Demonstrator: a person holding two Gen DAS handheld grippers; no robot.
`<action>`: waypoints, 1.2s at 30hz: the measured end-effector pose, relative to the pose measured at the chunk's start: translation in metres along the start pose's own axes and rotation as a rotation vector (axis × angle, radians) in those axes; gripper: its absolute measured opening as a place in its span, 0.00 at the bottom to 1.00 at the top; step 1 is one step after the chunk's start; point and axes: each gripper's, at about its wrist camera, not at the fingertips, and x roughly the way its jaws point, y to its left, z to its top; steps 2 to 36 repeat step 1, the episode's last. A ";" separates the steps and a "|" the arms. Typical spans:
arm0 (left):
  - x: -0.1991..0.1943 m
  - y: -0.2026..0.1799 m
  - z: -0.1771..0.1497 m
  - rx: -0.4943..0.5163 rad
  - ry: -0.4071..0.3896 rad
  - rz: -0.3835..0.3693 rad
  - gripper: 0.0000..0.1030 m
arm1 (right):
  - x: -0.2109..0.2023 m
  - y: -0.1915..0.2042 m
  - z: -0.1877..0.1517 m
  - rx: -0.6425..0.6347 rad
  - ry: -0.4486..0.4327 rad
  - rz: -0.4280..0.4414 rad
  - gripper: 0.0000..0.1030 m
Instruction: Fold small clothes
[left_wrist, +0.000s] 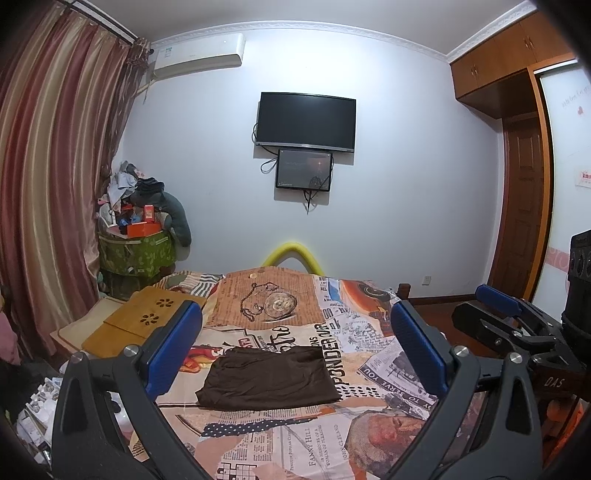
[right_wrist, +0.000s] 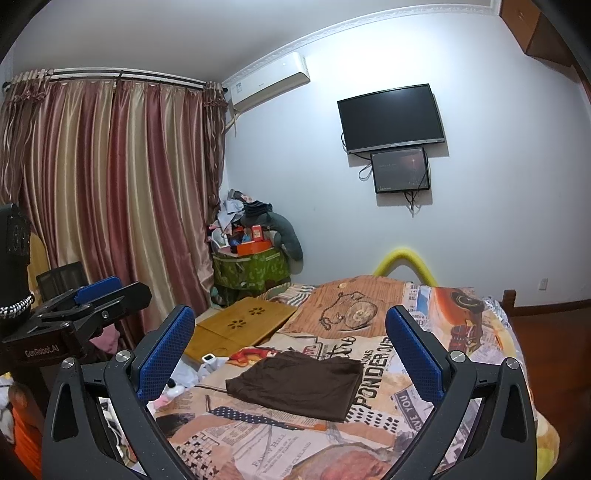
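Claws first: the left gripper (left_wrist: 295, 339) and the right gripper (right_wrist: 290, 349) both hang above the near part of the bed with their blue pads spread wide apart and nothing between them. Past them, a dark brown garment (left_wrist: 267, 378) lies flat on the printed bedspread (left_wrist: 388, 373), roughly central, already squared into a tidy rectangle with its thicker edge toward the far side. If another fold is wanted, my judgement is that each gripper should come down on a near corner, pinch all the layers at once, and carry them over together so the edges meet without dragging the bedspread up. It may equally be finished; the frames alone do not settle that. Farther left, a bamboo lap tray (left_wrist: 144, 319) rests on the bed's edge. The garment's type is unreadable, as no sleeves, waistband or seams show, and its layer count is hidden. The person's hands are out of view.
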 end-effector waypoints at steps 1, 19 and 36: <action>0.001 0.000 -0.001 0.000 0.002 0.001 1.00 | 0.000 0.000 0.000 0.000 0.001 0.000 1.00; 0.001 0.000 -0.001 0.000 0.002 0.001 1.00 | 0.000 0.000 0.000 0.000 0.001 0.000 1.00; 0.001 0.000 -0.001 0.000 0.002 0.001 1.00 | 0.000 0.000 0.000 0.000 0.001 0.000 1.00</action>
